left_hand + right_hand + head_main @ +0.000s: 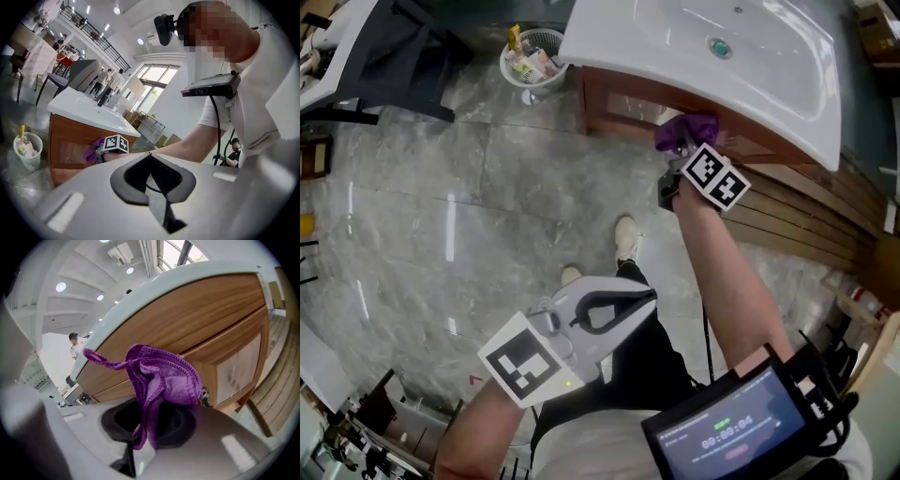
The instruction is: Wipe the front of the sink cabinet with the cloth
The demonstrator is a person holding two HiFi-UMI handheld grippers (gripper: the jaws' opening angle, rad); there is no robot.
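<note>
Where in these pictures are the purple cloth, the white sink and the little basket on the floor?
purple cloth (pixel 164 380): right gripper view, on its bunched middle.
white sink (pixel 778 75): head view, on the bare bowl beside the drain.
basket (pixel 31 161): left gripper view, on its mesh wall.

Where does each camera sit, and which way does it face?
Head view: on the person's head, facing steeply down at floor, sink, left claw, right claw; shows arms, legs.
Left gripper view: on the left claw, facing sideways at the cabinet; shows torso, right forearm.
Right gripper view: on the right claw, facing up along the cabinet front; shows no body, only claw shut on cloth.
Shared: all three show cloth and cabinet.
</note>
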